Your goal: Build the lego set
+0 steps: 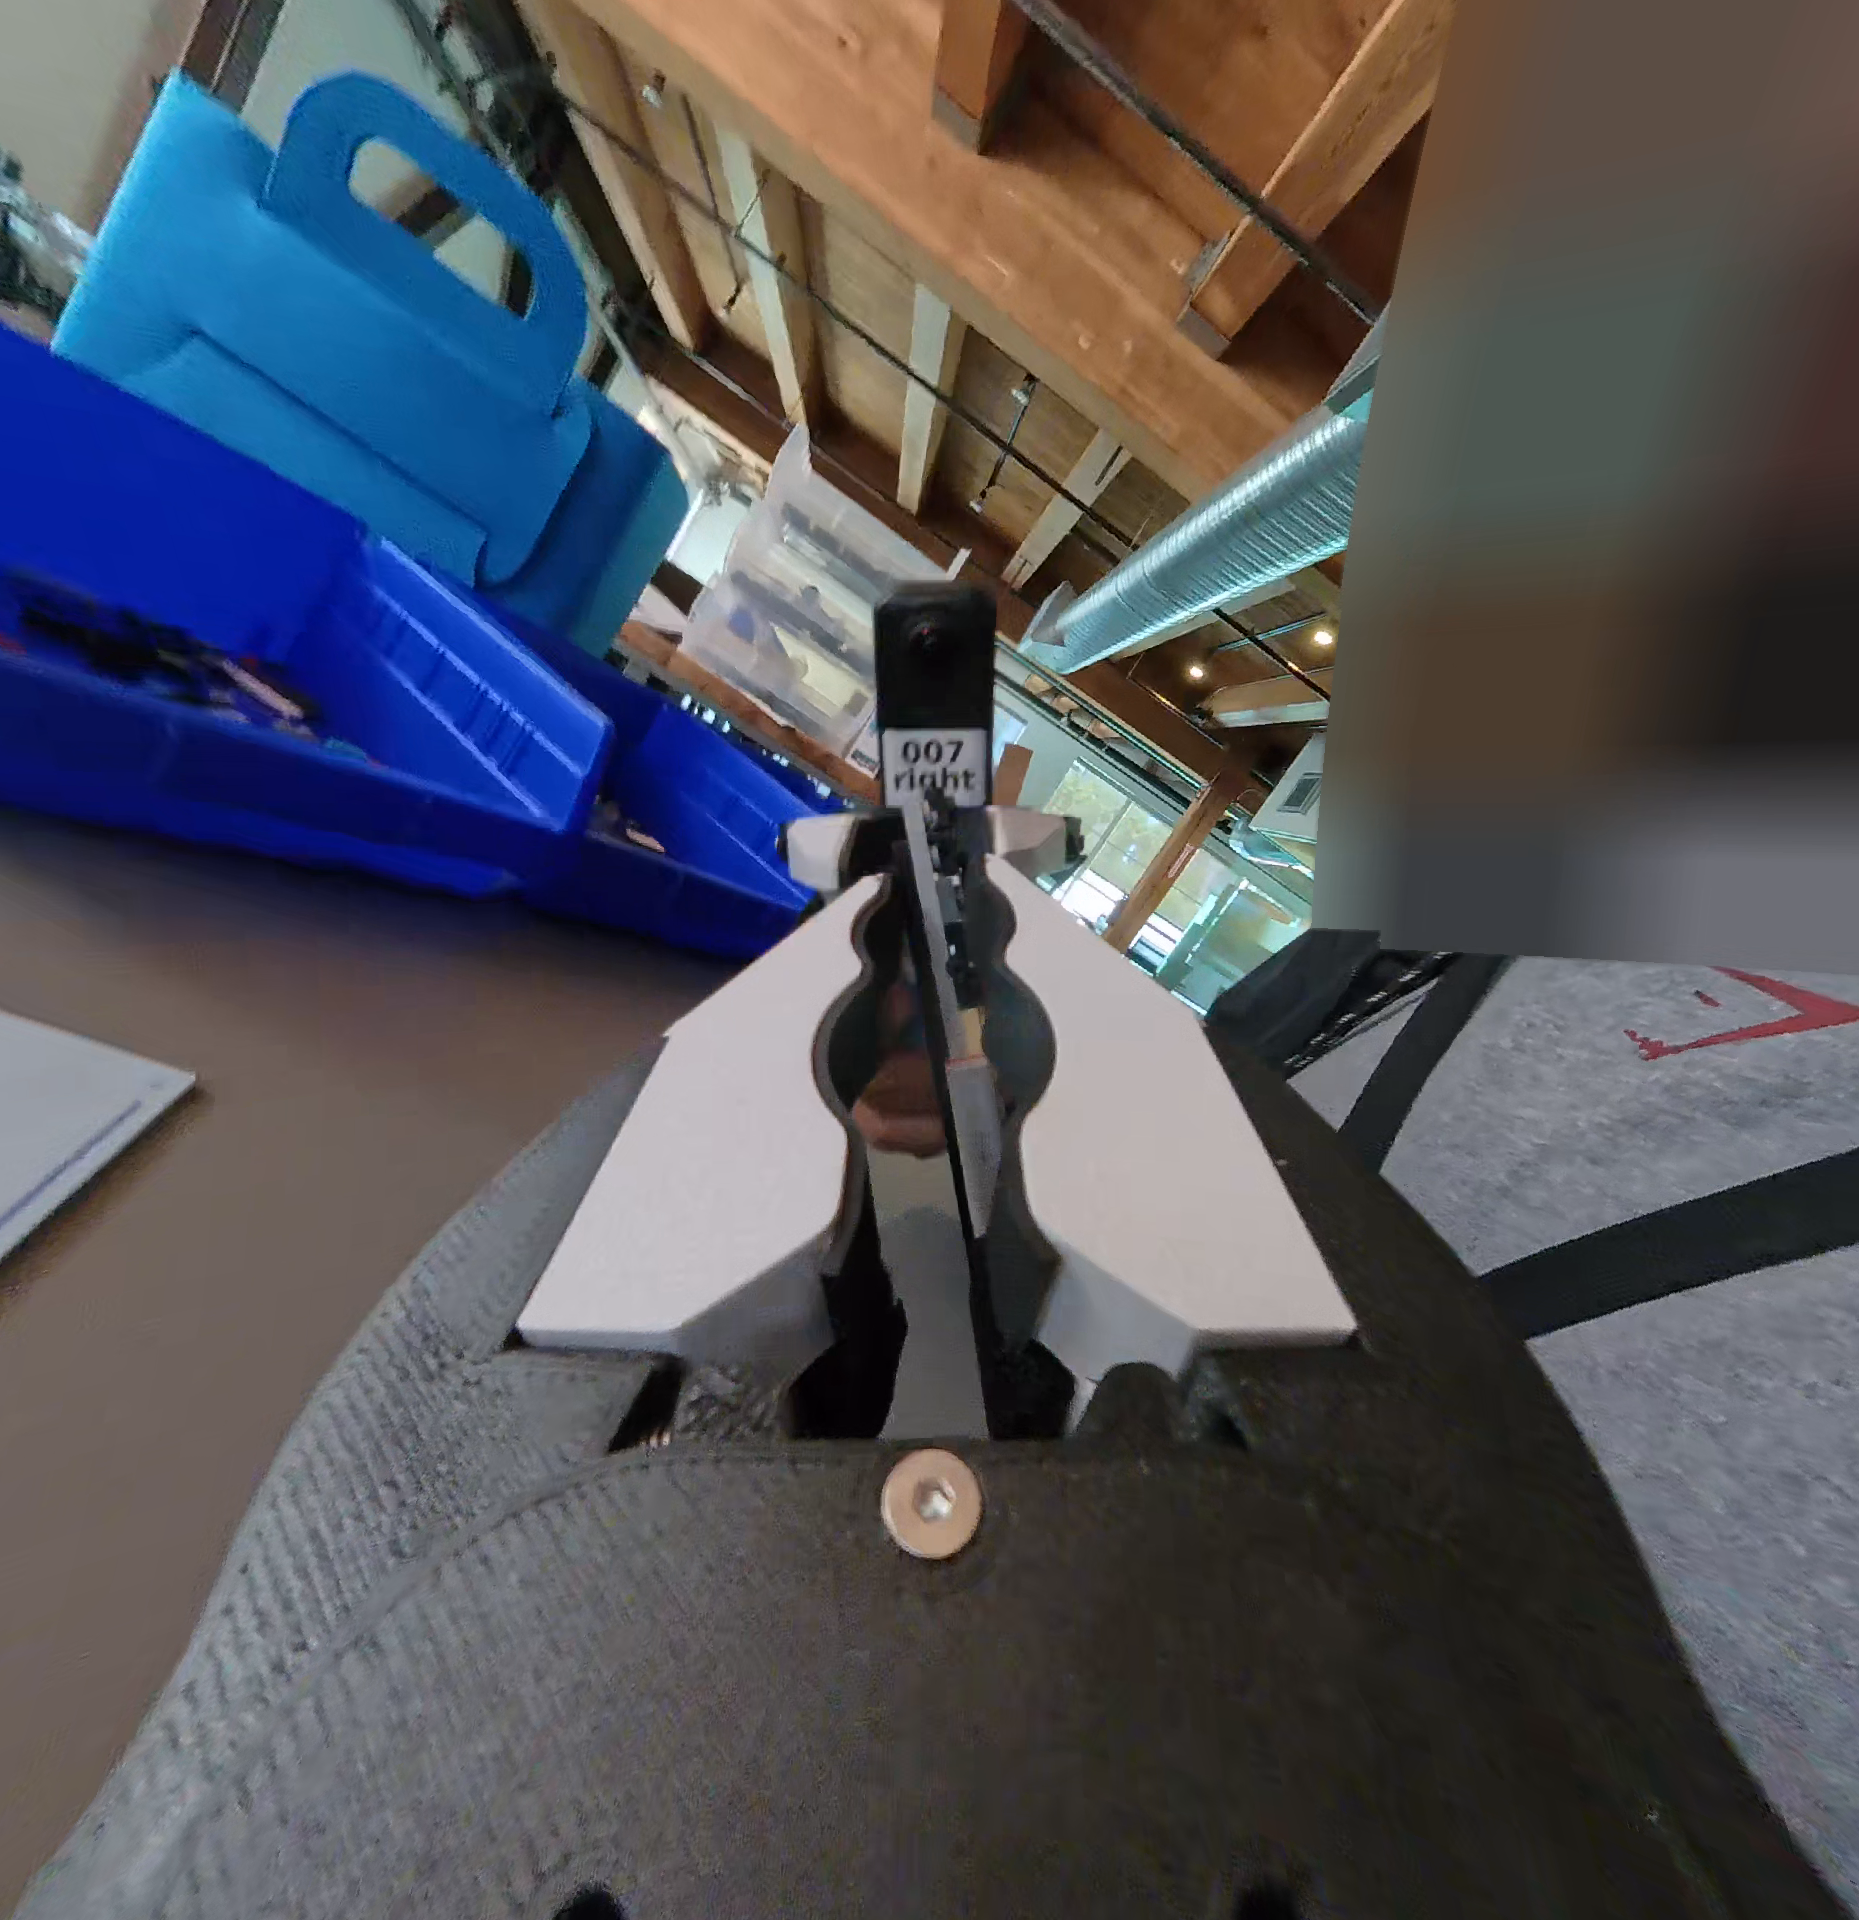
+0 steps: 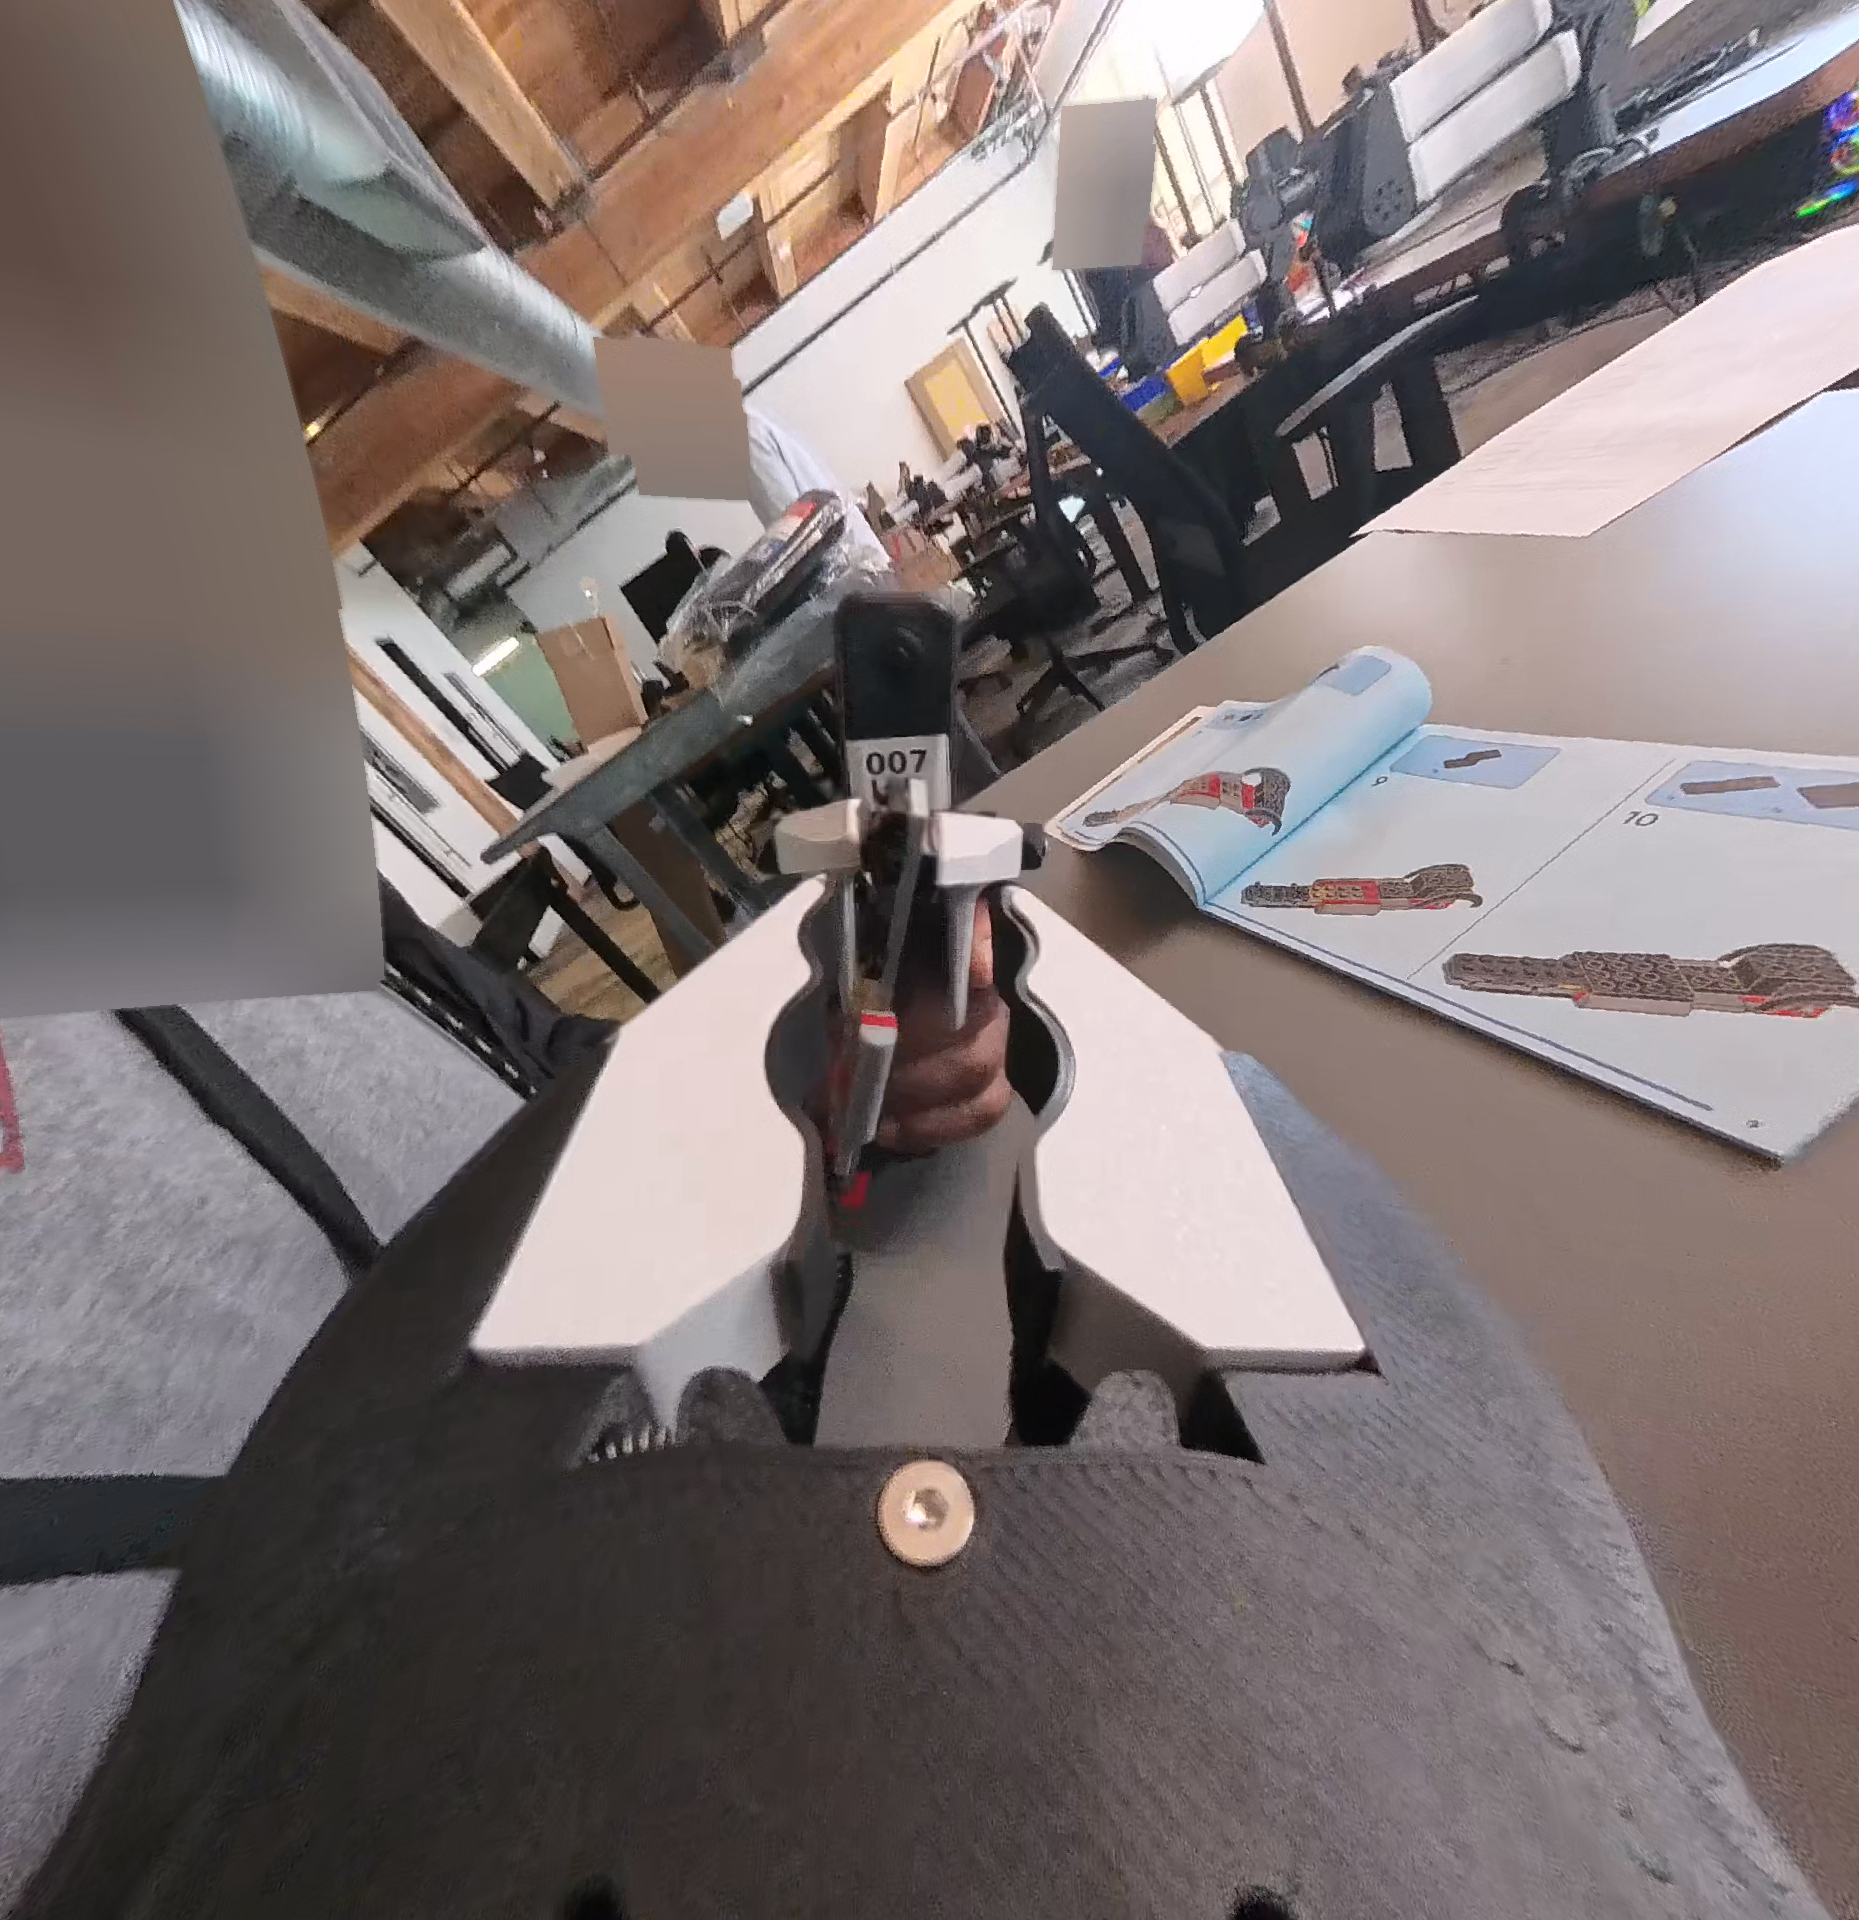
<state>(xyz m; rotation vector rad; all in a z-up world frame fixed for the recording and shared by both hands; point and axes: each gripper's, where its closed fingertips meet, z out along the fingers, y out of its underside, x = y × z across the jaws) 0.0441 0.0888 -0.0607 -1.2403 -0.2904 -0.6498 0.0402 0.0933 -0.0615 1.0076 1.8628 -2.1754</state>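
A long thin lego assembly (image 1: 966, 1101), grey with red bands and a dark end, runs edge-on between both grippers, which face each other tip to tip. My left gripper (image 1: 937, 883) is shut on it near the dark end. In the right wrist view the assembly (image 2: 868, 1070) lies inside my right gripper (image 2: 909, 914), whose jaws stand apart around it; it leans toward the left finger. The left gripper (image 2: 894, 847) shows beyond, held by a hand (image 2: 946, 1081). The right gripper (image 1: 925, 836) shows beyond the left one's tips.
An open instruction booklet (image 2: 1527, 894) lies on the brown table (image 2: 1527, 1299) to the right. Blue parts bins (image 1: 281, 665) with small pieces stand at the left, and a paper sheet (image 1: 42, 1122) lies near them. A person's grey top with a black strap (image 1: 1631, 1195) is close by. Less than 4 cm separates the two grippers' tips.
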